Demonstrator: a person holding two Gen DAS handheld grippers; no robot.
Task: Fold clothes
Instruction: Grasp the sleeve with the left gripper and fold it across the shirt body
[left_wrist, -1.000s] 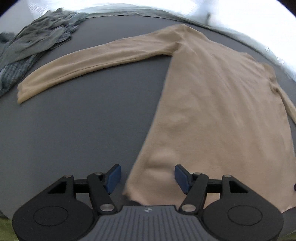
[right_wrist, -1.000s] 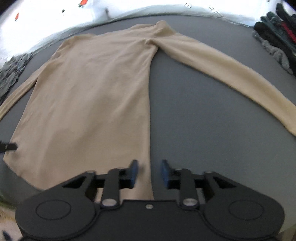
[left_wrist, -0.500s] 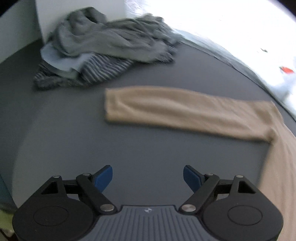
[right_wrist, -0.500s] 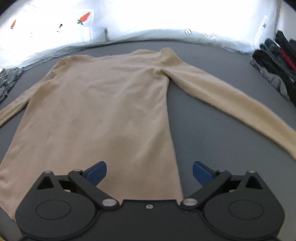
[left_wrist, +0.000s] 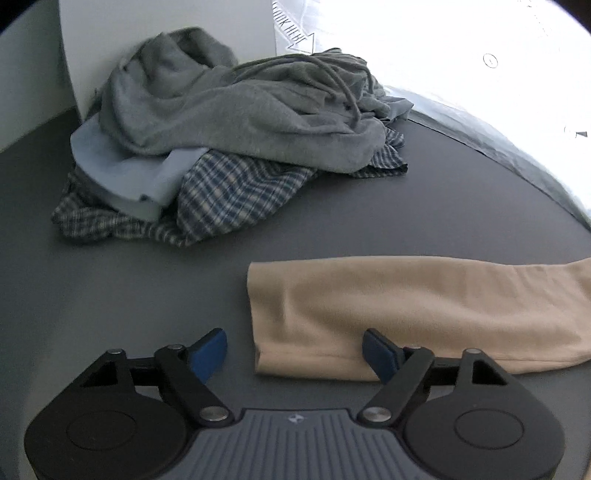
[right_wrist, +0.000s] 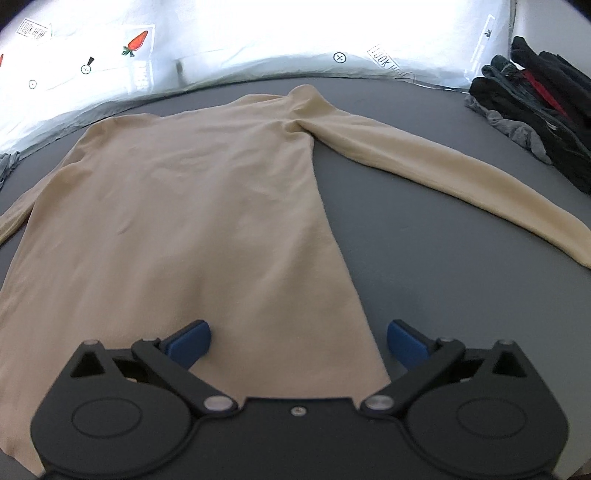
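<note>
tan shirt (right_wrist: 177, 221) spread flat on table (right_wrist: 424, 277), sleeves out for folding; left gripper (left_wrist: 295, 350) gaped wide, empty, straddling cuff (left_wrist: 280, 317); right gripper (right_wrist: 299, 341) gaped wide, empty, over hem.

Background clutter on grey table (left_wrist: 110, 280)

Left view: grey hoodie (left_wrist: 240, 110) heaped on light-blue garment (left_wrist: 125, 173) and plaid shirt (left_wrist: 229, 192), against white panel (left_wrist: 166, 22). Right view: dark clothes pile (right_wrist: 546, 110) far right; backdrop sheet (right_wrist: 240, 40) with strawberry print (right_wrist: 137, 42).
</note>
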